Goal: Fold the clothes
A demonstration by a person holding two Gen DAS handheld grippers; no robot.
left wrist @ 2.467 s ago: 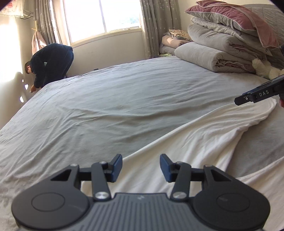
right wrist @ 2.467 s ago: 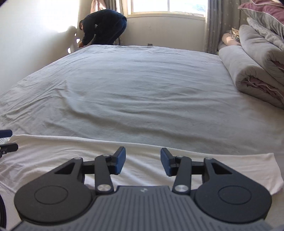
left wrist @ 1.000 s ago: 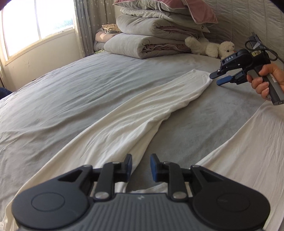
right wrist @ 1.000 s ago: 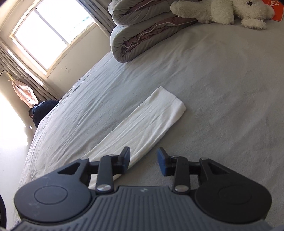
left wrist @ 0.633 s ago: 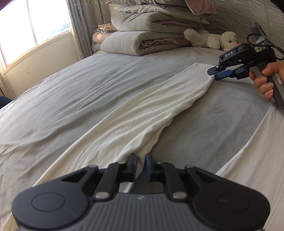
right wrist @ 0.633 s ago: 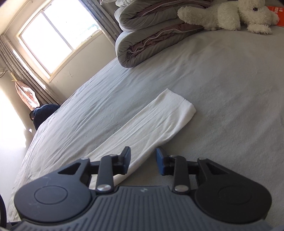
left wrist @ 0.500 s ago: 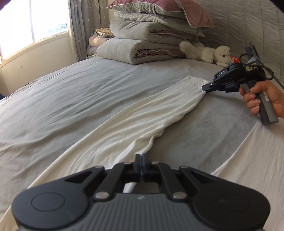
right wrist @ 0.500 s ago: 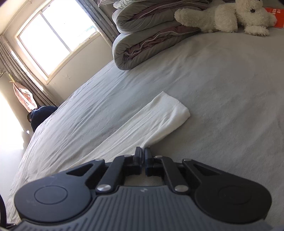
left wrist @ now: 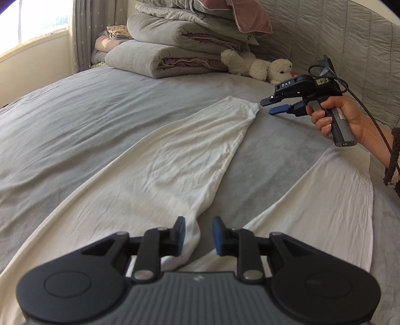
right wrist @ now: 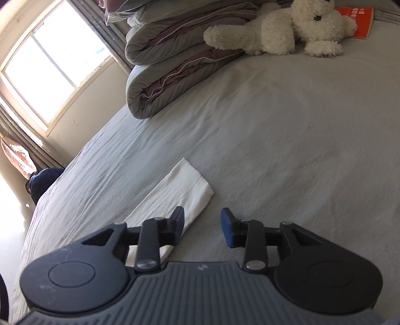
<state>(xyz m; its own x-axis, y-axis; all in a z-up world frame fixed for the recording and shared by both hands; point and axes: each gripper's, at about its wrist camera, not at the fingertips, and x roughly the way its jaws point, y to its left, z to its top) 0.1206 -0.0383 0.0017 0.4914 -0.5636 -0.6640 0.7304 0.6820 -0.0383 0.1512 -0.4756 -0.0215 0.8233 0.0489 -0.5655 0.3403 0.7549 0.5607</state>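
A white garment [left wrist: 160,175] lies spread on the grey bed [left wrist: 75,117]. One long leg or sleeve of it runs away from me to a hem near the right gripper. A second white part [left wrist: 332,200] lies at the right. My left gripper [left wrist: 198,236] is open, low over the garment where the two parts meet. My right gripper [left wrist: 271,106], held in a hand, is open just beyond the hem. In the right wrist view the right gripper [right wrist: 202,230] is open beside the hem end [right wrist: 190,190].
Folded grey and pink quilts [left wrist: 170,57] are stacked at the head of the bed. A white plush toy [left wrist: 257,66] lies beside them, with an orange book [right wrist: 355,21] behind it. A padded headboard [left wrist: 350,50] stands at the right. A person [right wrist: 42,182] crouches by the window.
Both grippers were shut on the garment half a second ago and have opened, letting the cloth go. The right gripper has drawn back a little from the hem.
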